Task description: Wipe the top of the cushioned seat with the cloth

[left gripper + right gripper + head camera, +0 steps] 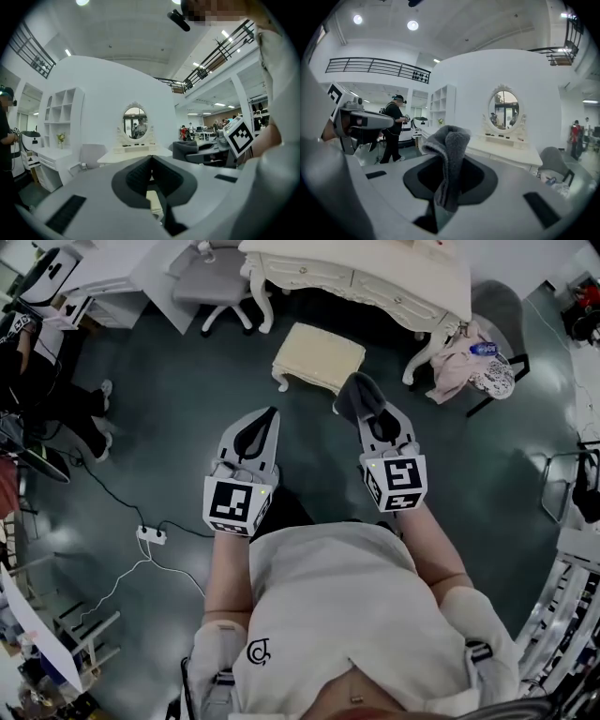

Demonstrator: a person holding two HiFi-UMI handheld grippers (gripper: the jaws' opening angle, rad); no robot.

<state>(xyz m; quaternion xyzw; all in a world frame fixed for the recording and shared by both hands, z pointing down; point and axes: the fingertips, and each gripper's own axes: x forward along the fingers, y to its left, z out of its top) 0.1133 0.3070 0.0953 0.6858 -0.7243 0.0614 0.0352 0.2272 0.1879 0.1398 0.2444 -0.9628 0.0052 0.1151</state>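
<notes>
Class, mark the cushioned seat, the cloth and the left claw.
cushioned seat [319, 354], head view, cushion top.
cloth [449, 157], right gripper view, folded middle.
left claw [151, 158], left gripper view, meeting tips.

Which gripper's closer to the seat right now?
Right, judging by the head view. The right gripper, shut on the cloth, is just off the seat's near right corner. The left gripper, shut and empty, is slightly further back, off its near left corner.

Head view: looked steeply down over left gripper [270, 418] and right gripper [364, 397].
Gripper views: faced forward, close behind own jaws.
Shared: dressing table [136, 152] ahead.
</notes>
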